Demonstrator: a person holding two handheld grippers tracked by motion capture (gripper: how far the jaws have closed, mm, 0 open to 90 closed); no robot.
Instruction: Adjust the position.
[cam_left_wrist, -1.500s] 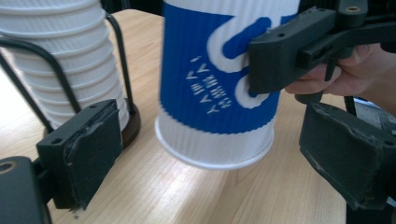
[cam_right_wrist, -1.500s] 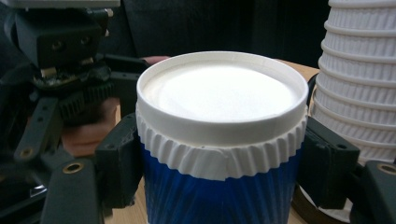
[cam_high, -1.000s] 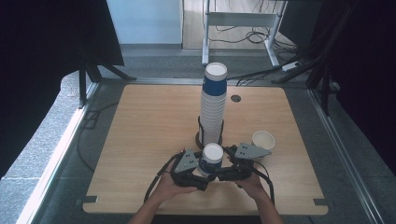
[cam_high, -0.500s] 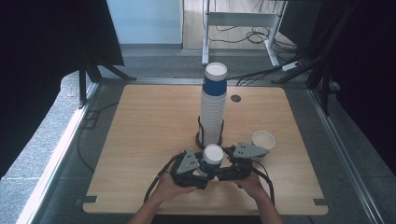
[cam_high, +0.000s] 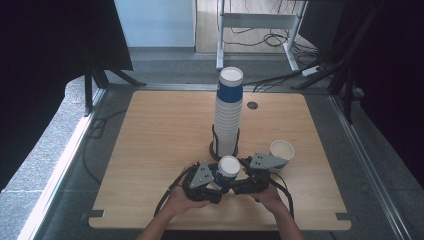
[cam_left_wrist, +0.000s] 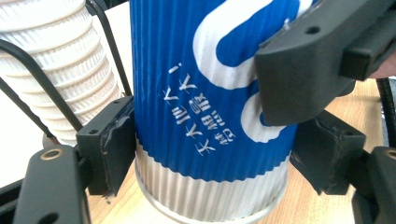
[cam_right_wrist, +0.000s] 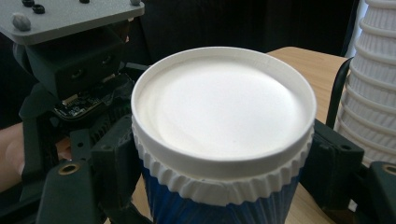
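Blue ribbed paper fills the gap between my left gripper's (cam_left_wrist: 205, 163) fingers (cam_left_wrist: 109, 144): the cup (cam_left_wrist: 205, 107) stands upside down on the table (cam_high: 150, 150), its white rim band low between those pads, which have just been closing and now press on its sides. My right gripper (cam_right_wrist: 219, 163) comes from the opposite side and clamps the same cup higher up, its fingers (cam_right_wrist: 112, 158) against the blue wall just under the white upturned base. From above, the cup (cam_high: 228, 170) sits squarely between both grippers, left (cam_high: 212, 181) and right (cam_high: 240, 175). Just beyond my fingertips rises the tall stack of cups (cam_high: 228, 117) in its wire holder (cam_high: 216, 142). A single open cup (cam_high: 282, 150) stands just past the right gripper, apart from it.
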